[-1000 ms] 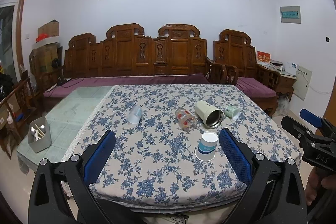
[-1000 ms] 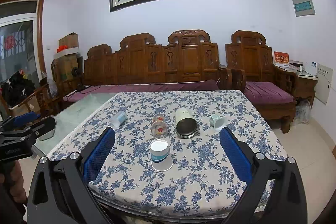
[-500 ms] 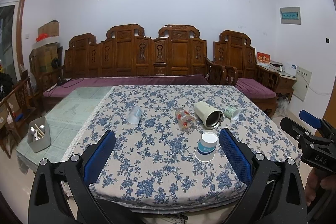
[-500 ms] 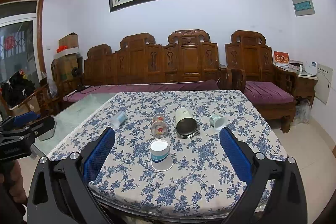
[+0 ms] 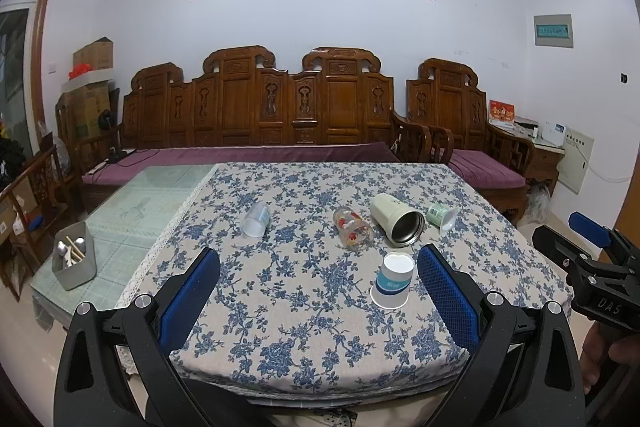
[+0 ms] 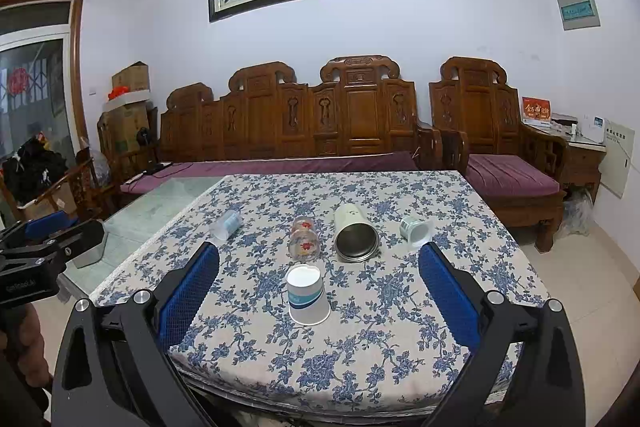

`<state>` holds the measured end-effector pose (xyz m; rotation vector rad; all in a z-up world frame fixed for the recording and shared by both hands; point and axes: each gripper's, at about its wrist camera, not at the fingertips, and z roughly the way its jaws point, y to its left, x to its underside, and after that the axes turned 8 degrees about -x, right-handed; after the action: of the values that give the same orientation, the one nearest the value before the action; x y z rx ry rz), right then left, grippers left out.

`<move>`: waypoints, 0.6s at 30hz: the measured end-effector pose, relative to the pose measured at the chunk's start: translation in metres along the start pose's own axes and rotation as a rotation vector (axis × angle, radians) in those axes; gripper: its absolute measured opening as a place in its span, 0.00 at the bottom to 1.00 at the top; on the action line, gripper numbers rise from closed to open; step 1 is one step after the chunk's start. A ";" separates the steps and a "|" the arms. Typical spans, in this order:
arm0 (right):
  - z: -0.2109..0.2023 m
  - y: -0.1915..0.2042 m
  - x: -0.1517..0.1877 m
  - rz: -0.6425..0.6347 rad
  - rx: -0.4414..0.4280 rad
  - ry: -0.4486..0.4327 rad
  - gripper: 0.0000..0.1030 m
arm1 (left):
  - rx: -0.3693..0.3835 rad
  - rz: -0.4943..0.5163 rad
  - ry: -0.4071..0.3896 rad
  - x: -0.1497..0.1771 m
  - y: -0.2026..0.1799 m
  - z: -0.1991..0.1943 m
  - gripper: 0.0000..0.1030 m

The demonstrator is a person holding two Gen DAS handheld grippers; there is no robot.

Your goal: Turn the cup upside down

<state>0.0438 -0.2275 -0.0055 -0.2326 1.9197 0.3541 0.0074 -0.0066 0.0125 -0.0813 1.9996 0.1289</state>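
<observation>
A white paper cup with a blue band (image 5: 392, 281) (image 6: 307, 295) stands upside down near the front of the flowered tablecloth. Behind it lie on their sides a cream steel tumbler (image 5: 397, 220) (image 6: 354, 233), a glass with red flowers (image 5: 352, 228) (image 6: 304, 238), a small green cup (image 5: 441, 216) (image 6: 416, 228) and a clear plastic cup (image 5: 256, 219) (image 6: 226, 225). My left gripper (image 5: 318, 279) is open and empty, held back from the table's front edge. My right gripper (image 6: 318, 279) is open and empty, also in front of the table.
A grey caddy with utensils (image 5: 74, 261) sits on the bare glass part of the table (image 5: 140, 203) at the left. A carved wooden sofa with purple cushions (image 5: 256, 155) stands behind the table. The right gripper shows at the left view's right edge (image 5: 592, 267).
</observation>
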 end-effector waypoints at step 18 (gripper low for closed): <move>0.000 0.000 0.000 0.001 0.000 0.001 0.98 | 0.001 -0.002 -0.002 -0.001 0.000 0.000 0.92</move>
<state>0.0441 -0.2276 -0.0058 -0.2317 1.9206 0.3545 0.0073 -0.0069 0.0134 -0.0823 1.9973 0.1268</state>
